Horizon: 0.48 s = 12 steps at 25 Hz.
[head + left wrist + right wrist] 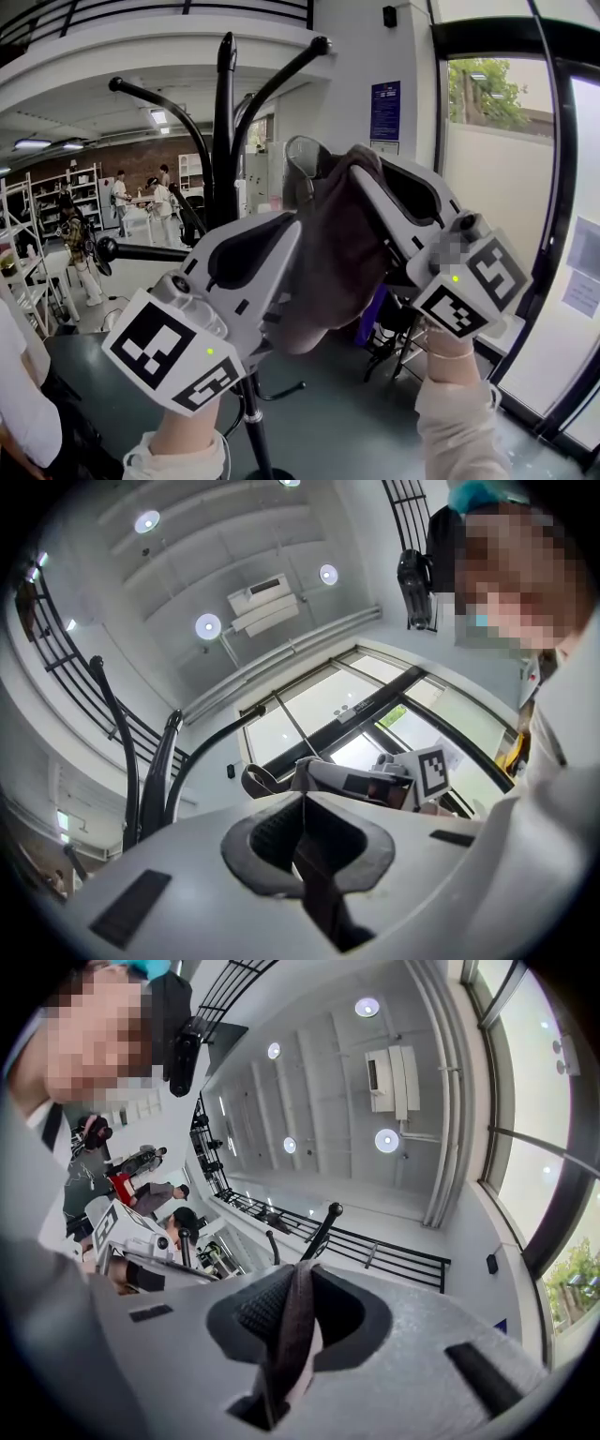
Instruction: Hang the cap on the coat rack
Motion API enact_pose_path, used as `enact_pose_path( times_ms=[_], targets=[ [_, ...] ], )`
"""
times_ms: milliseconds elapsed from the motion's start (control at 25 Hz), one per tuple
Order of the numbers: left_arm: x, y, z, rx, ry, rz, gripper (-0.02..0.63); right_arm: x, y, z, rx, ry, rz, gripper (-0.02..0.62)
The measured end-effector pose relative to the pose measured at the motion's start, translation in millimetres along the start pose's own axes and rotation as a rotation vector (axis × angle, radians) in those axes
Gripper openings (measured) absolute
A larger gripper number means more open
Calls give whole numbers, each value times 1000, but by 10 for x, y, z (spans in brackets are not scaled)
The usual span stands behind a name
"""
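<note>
Honestly the cap (330, 248) is hard to read as a cap here. In the head view it's just a bunched brown lump of fabric squeezed between the two claws. I can't make out a brim or which way it faces. The front ends of both claws are buried in the cloth there, so that view doesn't show the grip.

The gripper views do, though. The left claw (302, 803) has its jaws pressed together on a dark fold of the cap that runs down the slot between them. The right claw (298, 1274) is clamped the same way on a brownish strip of it. So the cap is pinched from both sides, hanging between the claws and held up in the air. A strap loop (298, 169) sticks up from the top of it, right by the claw tips.

The coat rack (223, 131) stands just behind the left claw. Its curved black arms reach up above both claws, and the cap isn't on any of them. One ball-tipped arm (323, 1227) pokes up just past the right claw's tips. Most of the rack's pole is blocked by the left claw, and its foot is cut off at the bottom edge.
</note>
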<state>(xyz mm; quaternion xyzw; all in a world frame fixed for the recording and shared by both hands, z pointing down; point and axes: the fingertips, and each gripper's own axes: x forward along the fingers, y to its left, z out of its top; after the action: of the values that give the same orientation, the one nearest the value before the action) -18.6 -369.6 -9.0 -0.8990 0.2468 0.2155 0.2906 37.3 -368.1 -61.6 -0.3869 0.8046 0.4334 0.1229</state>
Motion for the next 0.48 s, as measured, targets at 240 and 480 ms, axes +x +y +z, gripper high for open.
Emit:
enact_pose_path(
  times_ms=[240,480],
  targets=[
    [125,37,197,51,-42,12,17,79,-182,234,-45,-33,-34,44],
    [219,31,350,74,-62,-12,17,109,-318,483,-95,-62,-61,44]
  ],
)
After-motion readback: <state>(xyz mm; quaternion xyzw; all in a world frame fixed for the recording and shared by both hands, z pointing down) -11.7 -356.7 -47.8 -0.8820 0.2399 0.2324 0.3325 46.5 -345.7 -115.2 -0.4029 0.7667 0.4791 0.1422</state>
